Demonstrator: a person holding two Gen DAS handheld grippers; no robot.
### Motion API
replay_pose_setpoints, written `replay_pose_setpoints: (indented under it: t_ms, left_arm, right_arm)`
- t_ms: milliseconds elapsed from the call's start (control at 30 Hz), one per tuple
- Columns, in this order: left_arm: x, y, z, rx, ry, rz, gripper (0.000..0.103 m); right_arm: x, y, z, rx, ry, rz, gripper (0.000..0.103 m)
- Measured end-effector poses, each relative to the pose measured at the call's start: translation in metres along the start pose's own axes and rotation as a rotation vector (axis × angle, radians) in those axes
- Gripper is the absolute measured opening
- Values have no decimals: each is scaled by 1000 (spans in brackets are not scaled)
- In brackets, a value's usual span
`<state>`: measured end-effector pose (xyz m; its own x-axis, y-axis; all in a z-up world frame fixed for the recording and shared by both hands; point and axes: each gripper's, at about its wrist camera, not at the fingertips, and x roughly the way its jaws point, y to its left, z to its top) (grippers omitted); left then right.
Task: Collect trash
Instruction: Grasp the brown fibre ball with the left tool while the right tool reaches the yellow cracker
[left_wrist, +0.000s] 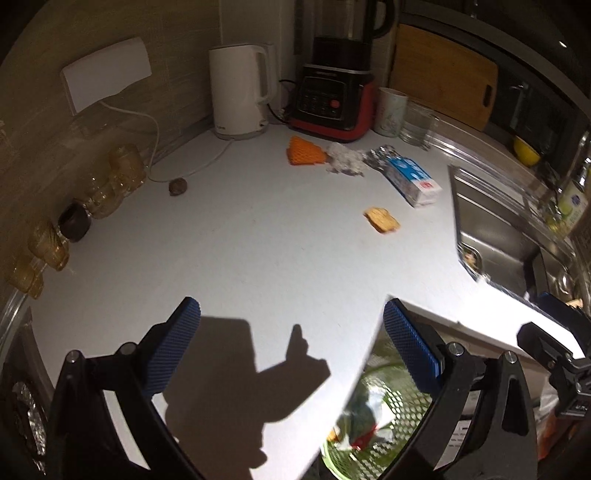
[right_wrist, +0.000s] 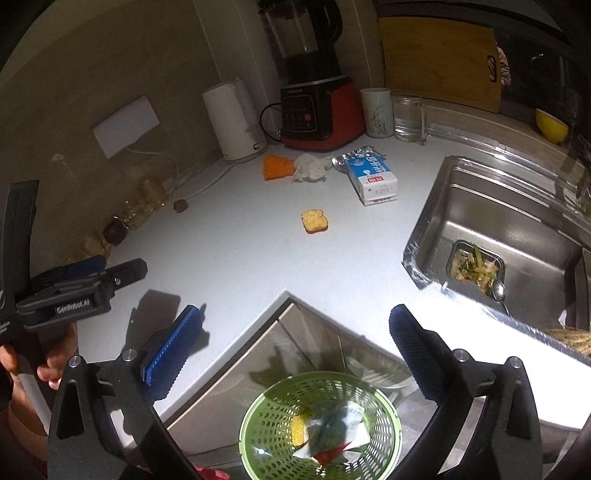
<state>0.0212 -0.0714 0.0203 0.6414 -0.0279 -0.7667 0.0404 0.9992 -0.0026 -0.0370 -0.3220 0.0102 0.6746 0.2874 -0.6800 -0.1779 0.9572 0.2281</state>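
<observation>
On the white counter (left_wrist: 258, 251) lie an orange foam net (left_wrist: 306, 151), a crumpled tissue (left_wrist: 345, 158), crumpled foil (left_wrist: 380, 155), a blue-white milk carton (left_wrist: 413, 181), a biscuit piece (left_wrist: 382, 219) and a small brown nut (left_wrist: 178, 186). They also show in the right wrist view: net (right_wrist: 277, 167), tissue (right_wrist: 310, 167), carton (right_wrist: 373, 177), biscuit (right_wrist: 314, 220). My left gripper (left_wrist: 291, 332) is open and empty above the counter's near part. My right gripper (right_wrist: 295, 339) is open and empty above a green mesh bin (right_wrist: 273, 417) holding wrappers (right_wrist: 332, 432).
A white kettle (left_wrist: 240, 92), red blender (left_wrist: 332, 99), cup (left_wrist: 389, 110) and glass (left_wrist: 417, 123) stand at the back. Glass jars (left_wrist: 110, 184) line the left wall. A steel sink (right_wrist: 517, 236) with a food-scrap strainer (right_wrist: 474, 267) lies right.
</observation>
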Motion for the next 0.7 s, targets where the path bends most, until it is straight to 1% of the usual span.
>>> replay_pose_setpoints:
  t_ms: [167,300,367,533,700]
  left_arm:
    - [45,41,31,-19,-23,59,95]
    - [86,85,53,-59,-37,87,95]
    - [108,107,63,-66,-40,116,95]
    - [157,151,86,-81,-30,139,95]
    - [203,179,105,-66,-8,150,95]
  right_arm:
    - [39,8,22,-13,13,-22,101]
    - [78,9,39,-13,14,-53,101]
    - [100,9,48,-5,28,-65,101]
    - [146,5,66,19,54,-98,101]
    - [181,-1,79,40,84,-130,101]
